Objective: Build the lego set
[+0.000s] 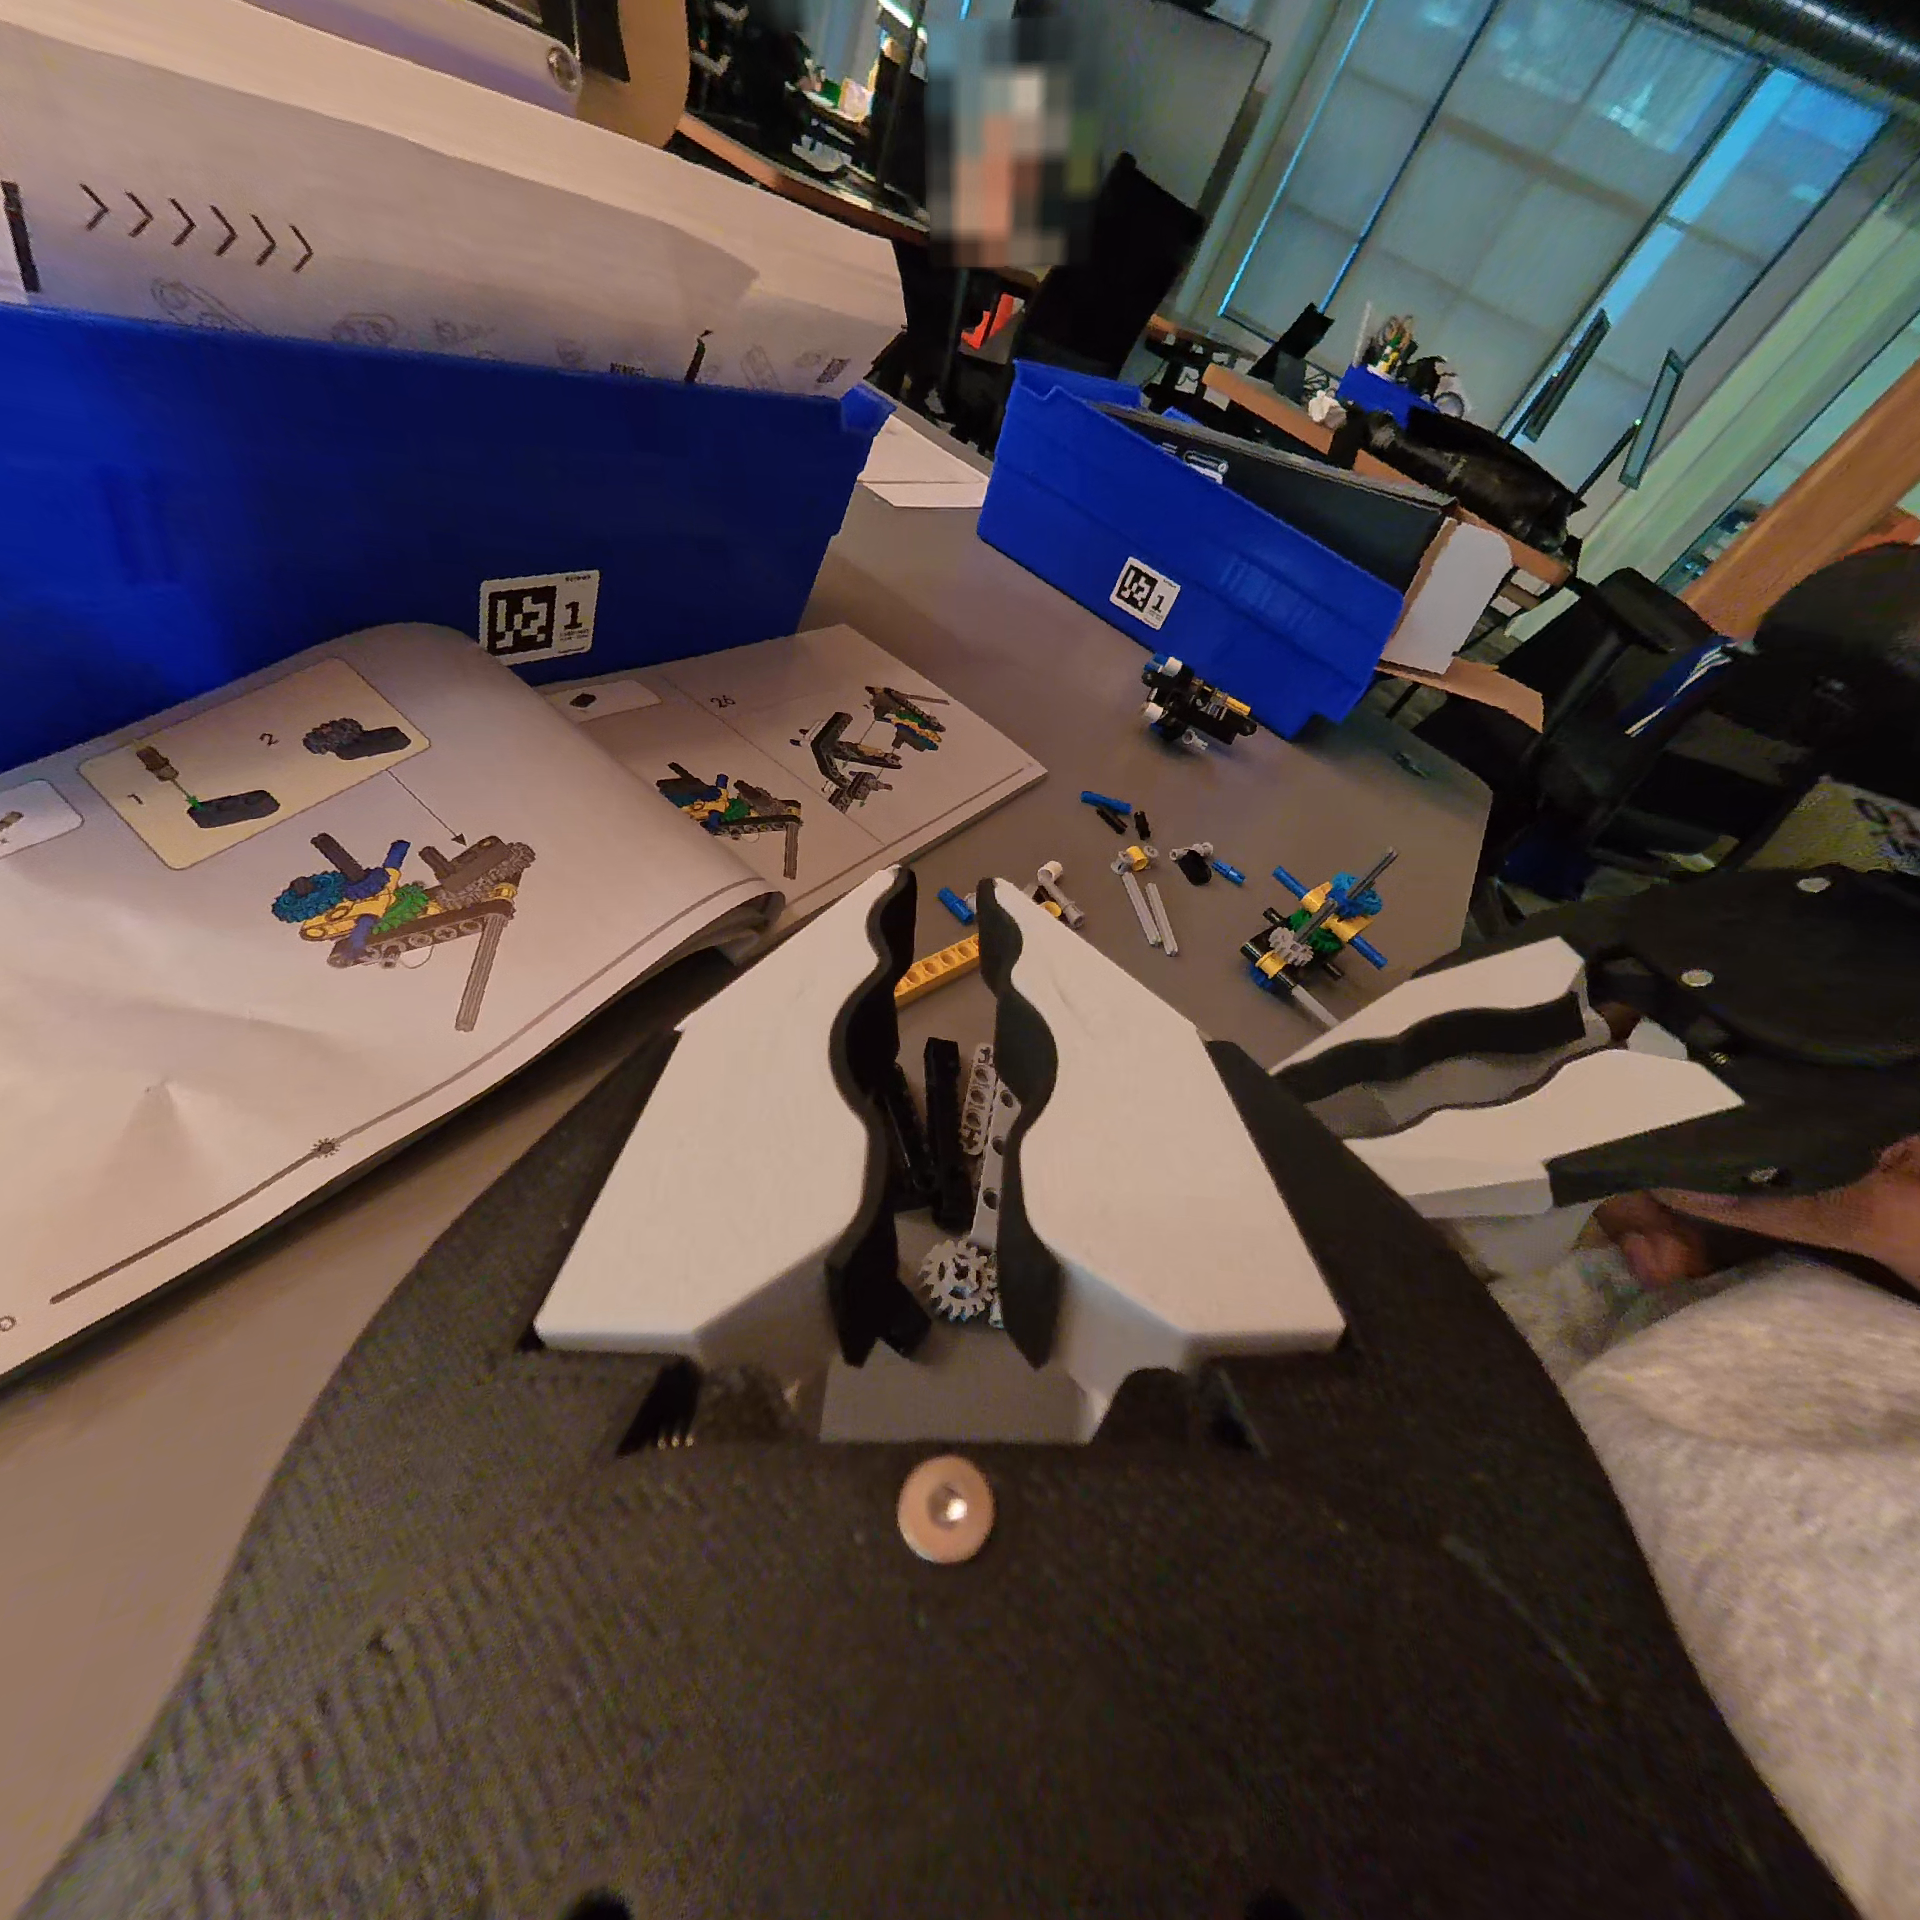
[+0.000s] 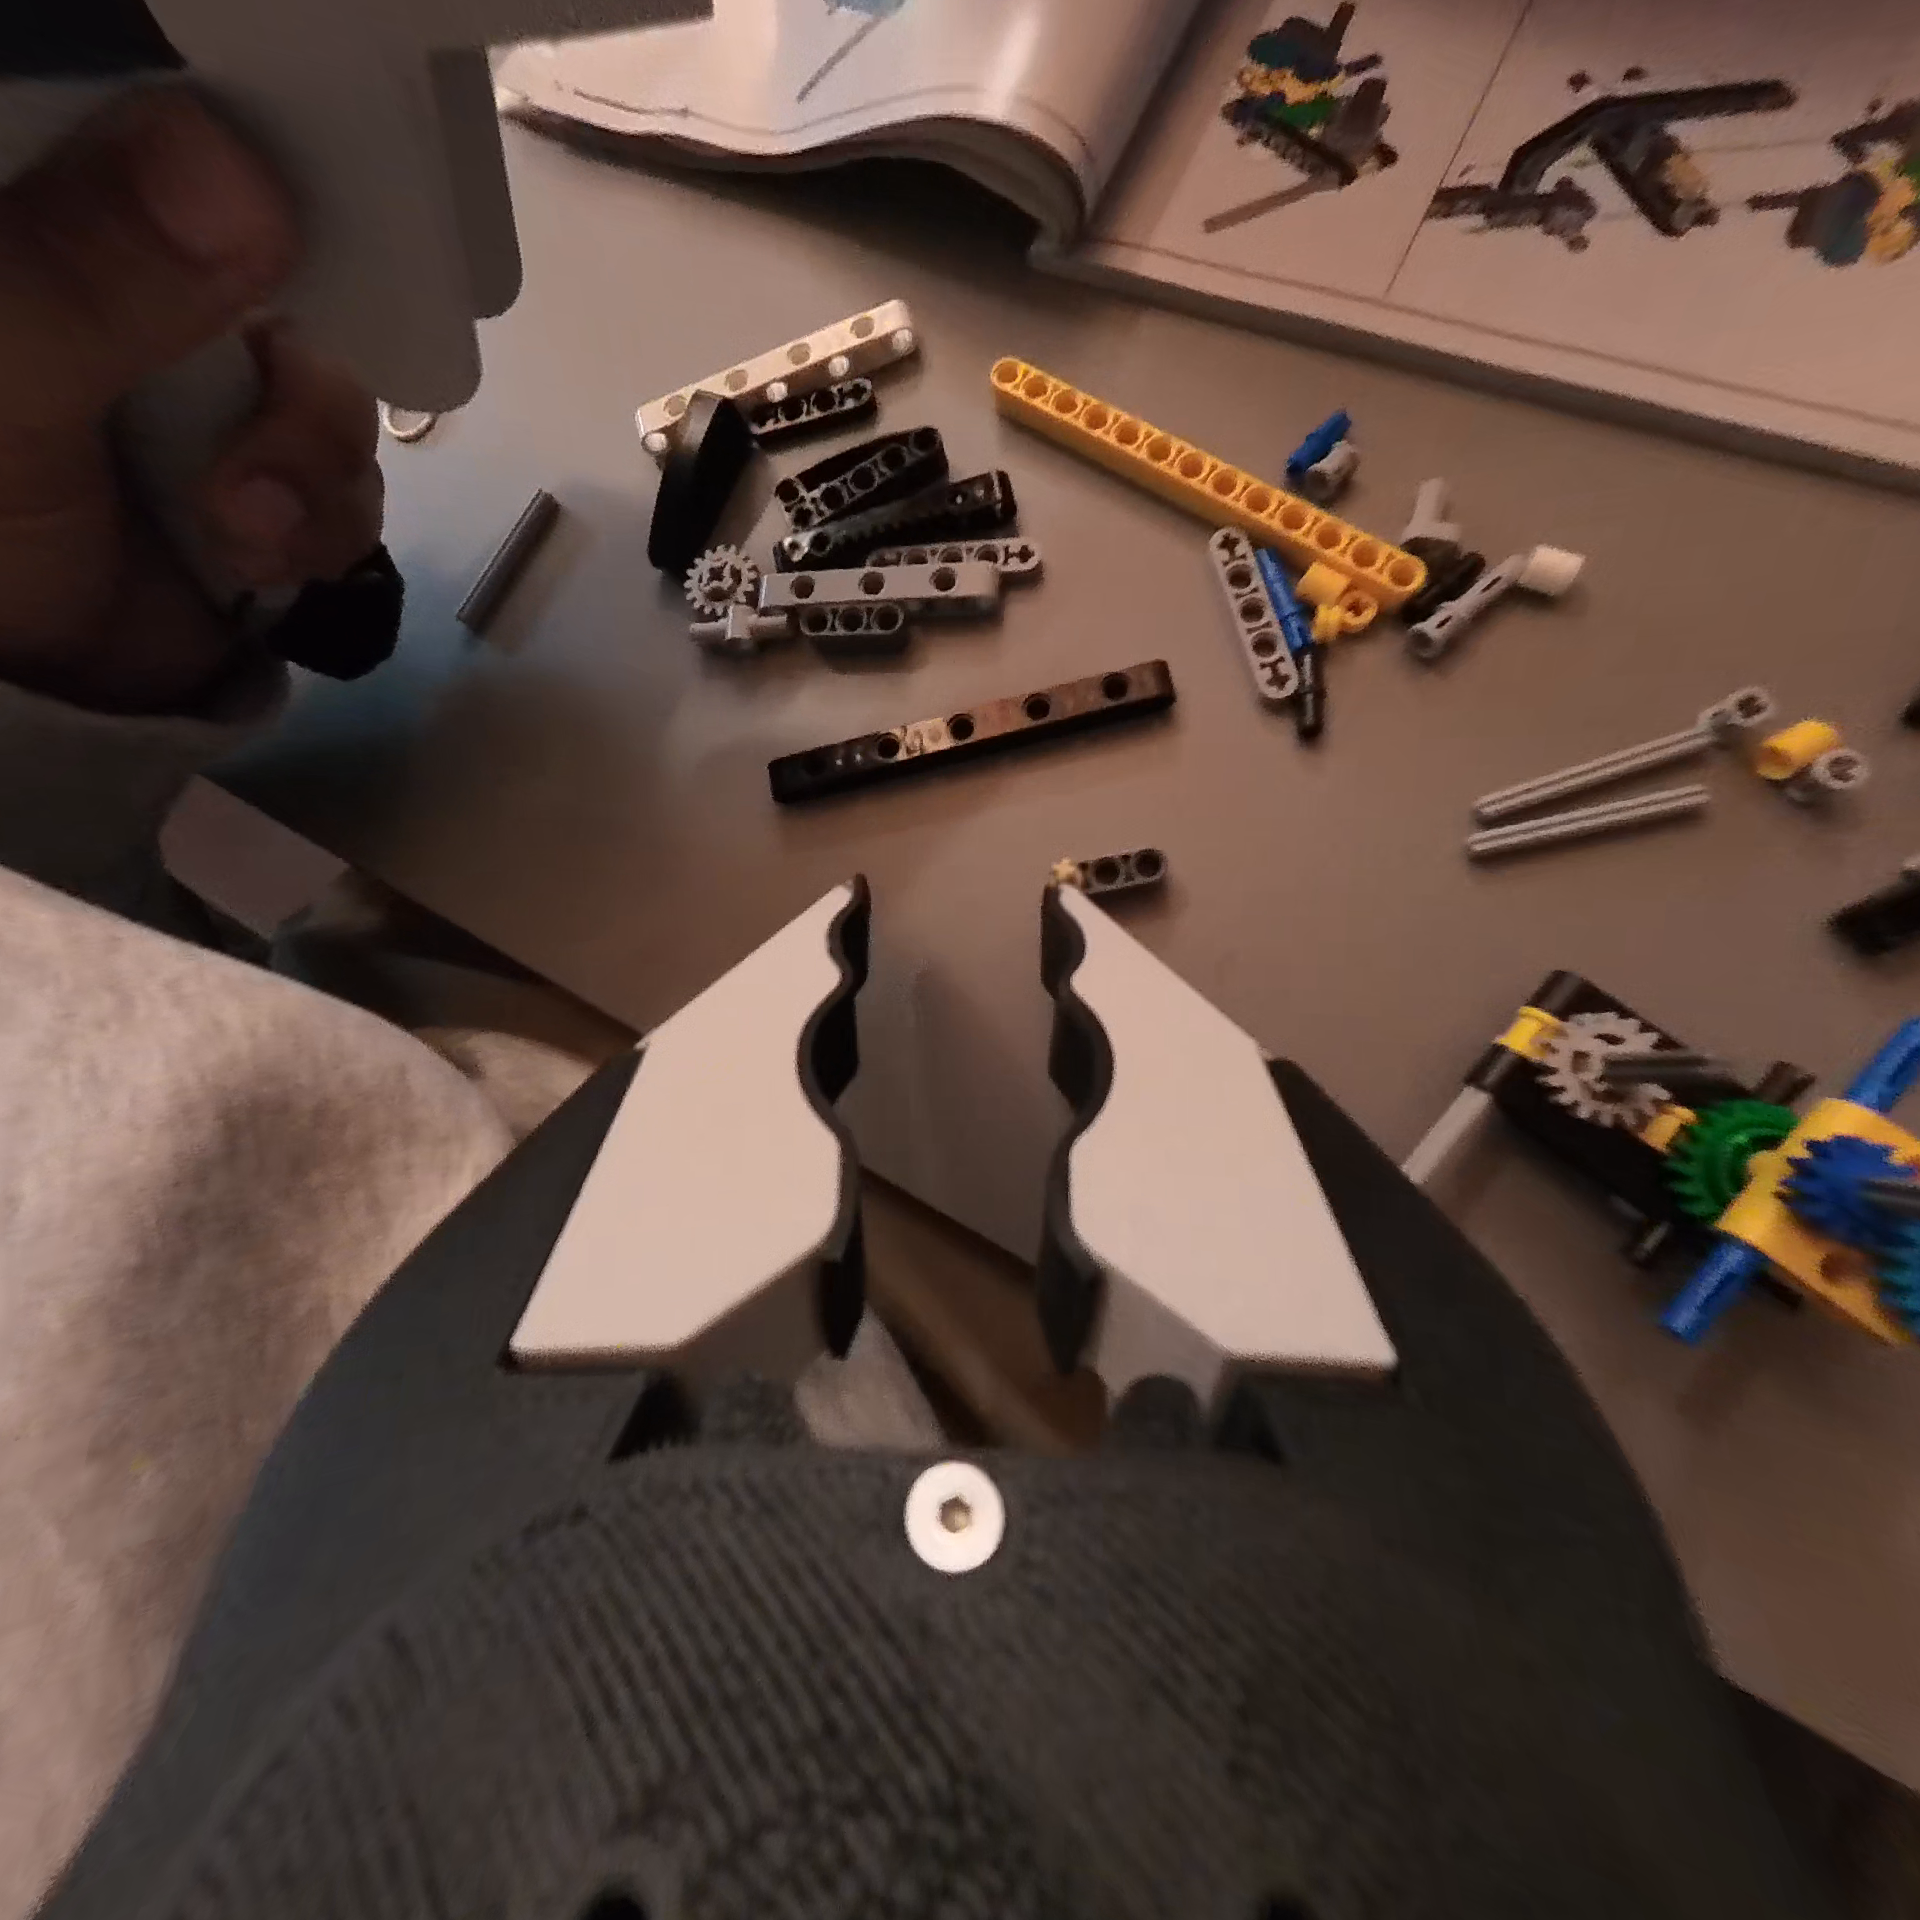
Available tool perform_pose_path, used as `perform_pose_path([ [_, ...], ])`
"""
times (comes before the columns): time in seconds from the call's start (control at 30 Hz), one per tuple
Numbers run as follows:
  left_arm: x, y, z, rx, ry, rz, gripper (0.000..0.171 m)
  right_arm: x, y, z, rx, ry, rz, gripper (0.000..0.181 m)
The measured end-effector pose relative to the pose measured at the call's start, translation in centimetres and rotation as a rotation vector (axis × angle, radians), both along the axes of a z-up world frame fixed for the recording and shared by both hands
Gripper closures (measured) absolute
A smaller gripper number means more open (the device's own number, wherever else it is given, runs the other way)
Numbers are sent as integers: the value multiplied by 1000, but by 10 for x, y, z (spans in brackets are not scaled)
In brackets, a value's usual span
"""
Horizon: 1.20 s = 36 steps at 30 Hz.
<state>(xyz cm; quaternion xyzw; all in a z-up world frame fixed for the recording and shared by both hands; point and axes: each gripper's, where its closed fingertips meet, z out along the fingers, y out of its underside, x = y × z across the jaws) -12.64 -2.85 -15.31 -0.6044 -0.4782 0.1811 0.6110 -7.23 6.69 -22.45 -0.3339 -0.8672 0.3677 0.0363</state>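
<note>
Jaws apart; 2 blue bins point(image 1: 416, 488), papers point(image 1: 416, 229) inside 1.

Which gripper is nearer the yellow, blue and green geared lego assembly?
Right. The right gripper hovers beside the geared assembly; the left gripper sits farther off, over the pile of black and grey beams.

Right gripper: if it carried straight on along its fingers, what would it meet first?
The right gripper is open and empty. Just past its right fingertip lies a short black beam; dead ahead comes the long black beam. Depth is unclear, so it might touch bare grey table first.
</note>
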Motion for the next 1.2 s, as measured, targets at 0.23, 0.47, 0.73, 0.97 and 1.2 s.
perform_pose_path([
  [0.23,0,1,-1,2,-2,-2,162,-14,13,6,42,72,-8,144],
  [0.47,0,1,-1,6,-6,-4,162,-17,3,8,74,127,179,120],
  [0.73,-2,0,-5,-17,-16,5,163,-11,6,-8,84,71,200,126],
  [0.97,-3,-6,-8,-45,-20,37,163,4,8,-9,64,30,183,129],
  [1.2,-4,-10,-9,-73,-15,60,164,-4,8,17,-38,69,197,130],
])
